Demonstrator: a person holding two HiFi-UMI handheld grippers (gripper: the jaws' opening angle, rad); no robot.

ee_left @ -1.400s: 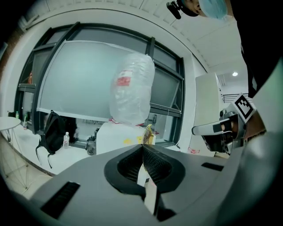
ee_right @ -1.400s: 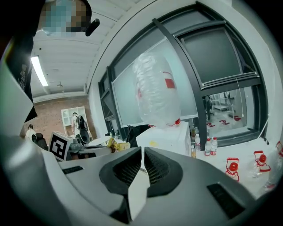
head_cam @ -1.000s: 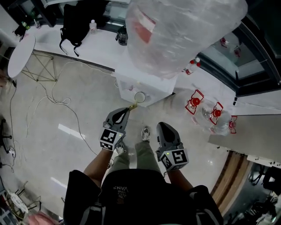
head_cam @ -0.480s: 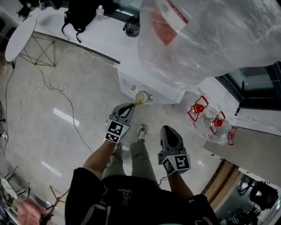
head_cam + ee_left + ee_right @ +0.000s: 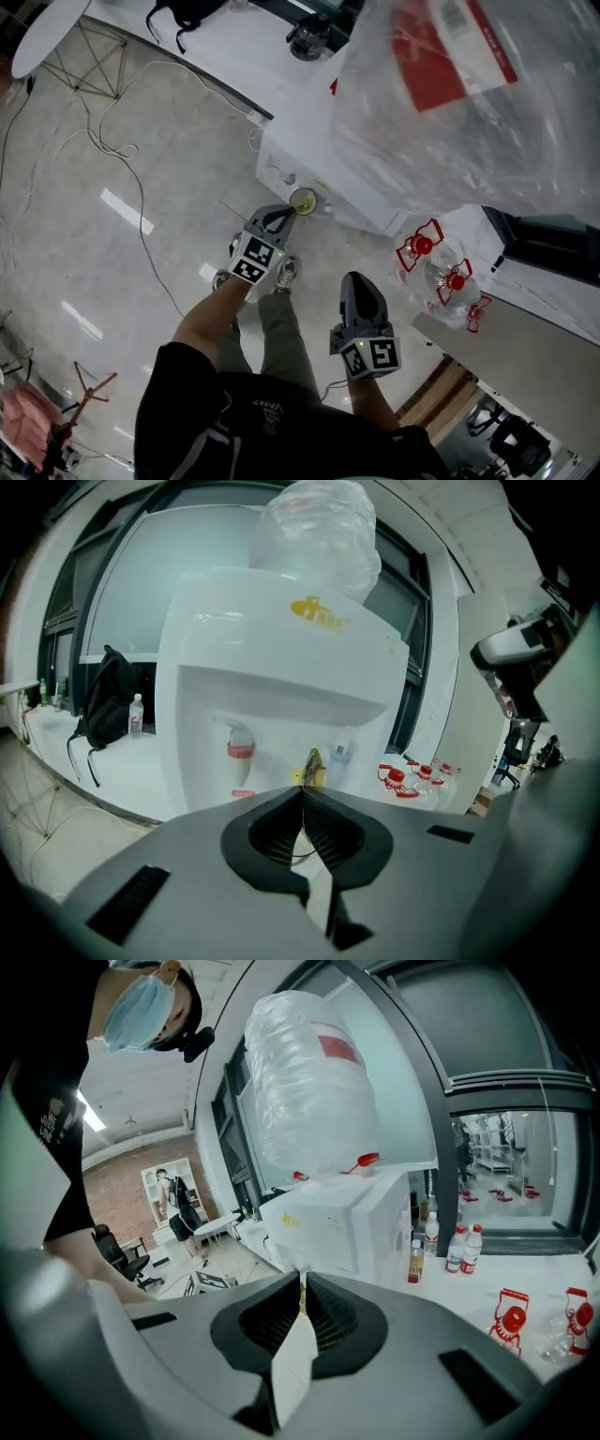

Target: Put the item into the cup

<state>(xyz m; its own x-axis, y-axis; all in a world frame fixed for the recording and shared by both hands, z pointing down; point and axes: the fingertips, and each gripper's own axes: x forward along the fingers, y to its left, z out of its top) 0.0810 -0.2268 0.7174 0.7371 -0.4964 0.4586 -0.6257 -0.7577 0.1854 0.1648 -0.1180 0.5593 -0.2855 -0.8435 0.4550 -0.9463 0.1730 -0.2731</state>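
As left gripper (image 5: 288, 215) juts forward, packet (image 5: 312, 766) borders cup (image 5: 302, 200).

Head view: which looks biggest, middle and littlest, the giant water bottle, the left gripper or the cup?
1. Biggest: the water bottle. It is also nearest the camera, which makes it look extra big.
2. Middle: the left gripper, shut on a yellowish packet.
3. Littlest: the cup.

Your right tool (image 5: 302, 1283) points at the water dispenser (image 5: 352, 1222), jaws pressed together.
A plastic-wrapped jug (image 5: 305, 1091) sits on top of the dispenser. Small bottles (image 5: 466, 1246) stand beside it on the white bench (image 5: 441, 1288), and red-handled pieces (image 5: 514, 1319) lie further right.
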